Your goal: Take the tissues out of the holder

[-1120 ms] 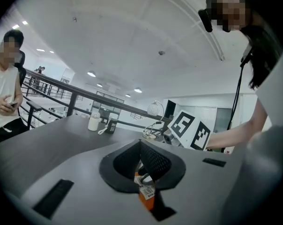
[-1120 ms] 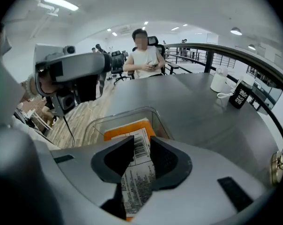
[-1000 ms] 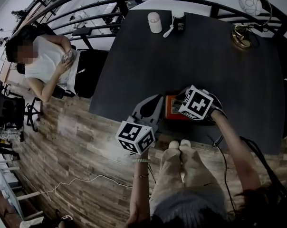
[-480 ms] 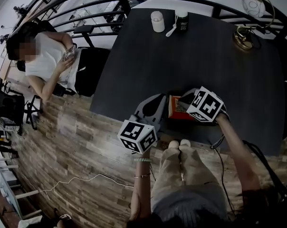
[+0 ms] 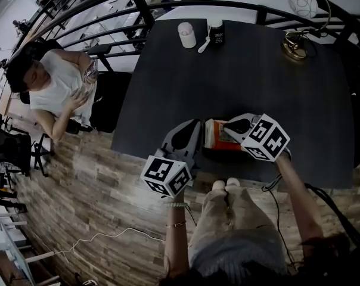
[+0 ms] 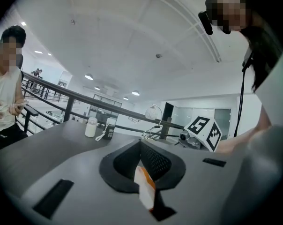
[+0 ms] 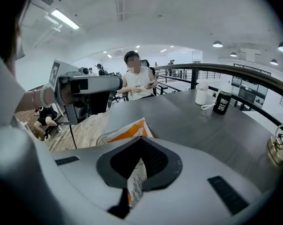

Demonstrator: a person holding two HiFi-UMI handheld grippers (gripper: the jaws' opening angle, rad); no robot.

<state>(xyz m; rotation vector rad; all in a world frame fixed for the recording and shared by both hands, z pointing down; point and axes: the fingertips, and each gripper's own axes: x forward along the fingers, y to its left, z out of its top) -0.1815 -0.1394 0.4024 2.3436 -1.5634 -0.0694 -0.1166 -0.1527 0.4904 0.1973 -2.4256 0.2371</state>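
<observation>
An orange and white tissue pack [image 5: 217,137] lies near the front edge of the dark table [image 5: 257,82], held between both grippers. My left gripper [image 5: 197,134] comes in from the left and is shut on the pack's left end; in the left gripper view an orange and white sliver of the pack [image 6: 145,187] shows between the jaws of my left gripper [image 6: 147,193]. My right gripper [image 5: 227,128] comes from the right and is shut on the pack's white printed wrapper [image 7: 136,179]. More of the orange pack [image 7: 130,129] shows past my right gripper [image 7: 133,187]. No separate holder is in view.
A white cup [image 5: 186,34], a black can [image 5: 216,31] and a gold lamp base [image 5: 295,45] stand at the table's far side, with a black railing behind. A seated person [image 5: 55,82] is off the table's left. Wooden floor lies below the near edge.
My right gripper has drawn back to the right, and more of the orange pack shows between the two grippers. The left gripper has stayed about where it was.
</observation>
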